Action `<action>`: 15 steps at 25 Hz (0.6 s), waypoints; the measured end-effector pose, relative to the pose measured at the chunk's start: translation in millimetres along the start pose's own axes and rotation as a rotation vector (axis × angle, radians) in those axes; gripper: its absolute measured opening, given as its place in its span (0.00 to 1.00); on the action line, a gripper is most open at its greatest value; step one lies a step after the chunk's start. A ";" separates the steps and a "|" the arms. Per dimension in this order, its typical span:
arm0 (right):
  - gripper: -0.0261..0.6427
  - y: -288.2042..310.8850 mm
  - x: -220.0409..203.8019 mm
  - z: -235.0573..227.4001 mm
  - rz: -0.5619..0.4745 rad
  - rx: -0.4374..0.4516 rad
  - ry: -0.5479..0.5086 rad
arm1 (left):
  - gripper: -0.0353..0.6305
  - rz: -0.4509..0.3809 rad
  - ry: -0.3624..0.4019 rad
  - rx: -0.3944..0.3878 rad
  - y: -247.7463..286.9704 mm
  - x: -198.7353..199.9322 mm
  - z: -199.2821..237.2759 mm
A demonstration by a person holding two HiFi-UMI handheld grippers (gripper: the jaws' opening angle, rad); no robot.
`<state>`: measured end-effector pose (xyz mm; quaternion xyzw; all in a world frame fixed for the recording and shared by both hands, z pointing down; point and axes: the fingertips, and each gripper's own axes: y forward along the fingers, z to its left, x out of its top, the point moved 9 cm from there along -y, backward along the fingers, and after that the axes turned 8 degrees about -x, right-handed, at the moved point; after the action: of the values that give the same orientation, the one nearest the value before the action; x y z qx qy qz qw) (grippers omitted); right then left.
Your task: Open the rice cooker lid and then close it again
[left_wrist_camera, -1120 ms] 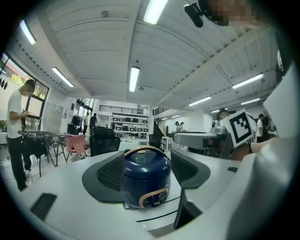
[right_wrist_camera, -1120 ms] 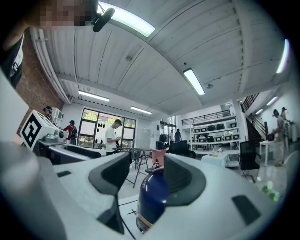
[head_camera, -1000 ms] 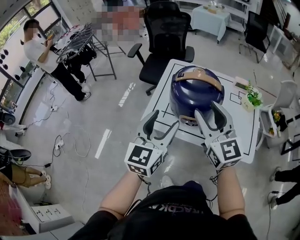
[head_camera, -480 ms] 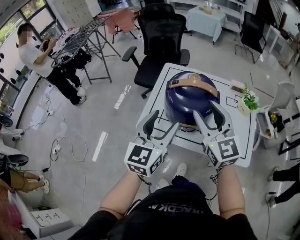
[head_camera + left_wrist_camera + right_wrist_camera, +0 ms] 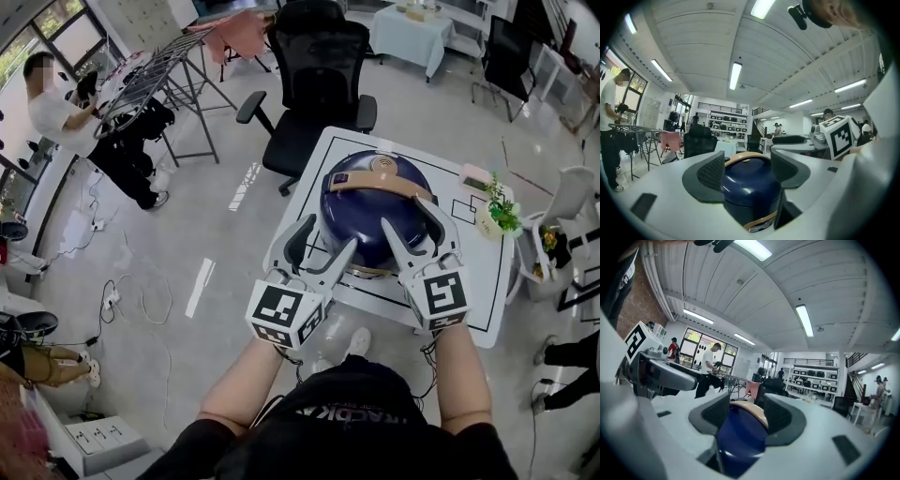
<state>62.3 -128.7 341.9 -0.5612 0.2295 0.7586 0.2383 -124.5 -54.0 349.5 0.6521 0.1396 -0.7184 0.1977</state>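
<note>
**A:** While the lid (image 5: pixel 373 178) sits shut on the dark blue rice cooker (image 5: pixel 367 211), why are both tools held at its front?

**B:** My guess is that the front is where the catch is. The cooker stands about mid-table, somewhat nearer the left edge of the white table (image 5: pixel 483 300), with its tan handle (image 5: pixel 380 182) running across the top. Its front faces the near edge, where the person stands. Coming in from that side puts the latch within reach.

**A:** How wide are the jaws?

**B:** Both pairs are spread wide. The left gripper (image 5: pixel 326 239) is at the cooker's front left. In the left gripper view the blue body shows in the gap, but beyond the pads, so that gripper holds nothing.

**A:** And the other?

**B:** The right gripper (image 5: pixel 412 220) overlaps the cooker's front right. Handle and body fill the gap in the right gripper view, but the pads aren't closed on them. I can't tell whether a jaw brushes the shell.

**A:** So opening hasn't begun?

**B:** I'd judge not.
</note>
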 end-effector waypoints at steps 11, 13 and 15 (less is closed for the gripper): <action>0.36 48.5 -19.8 -13.5 0.061 0.054 -0.295 | 0.50 0.003 -0.028 0.061 42.5 -5.5 18.6; 0.36 56.4 -23.2 -15.2 0.067 0.063 -0.344 | 0.50 0.003 -0.032 0.075 48.3 -6.7 21.4; 0.36 63.7 -25.5 -15.0 0.080 0.084 -0.390 | 0.50 0.002 -0.034 0.092 52.9 -6.9 24.4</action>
<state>40.5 -190.3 367.6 -0.3836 0.2326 0.8516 0.2711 -120.9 -111.2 362.0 0.6483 0.1024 -0.7350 0.1703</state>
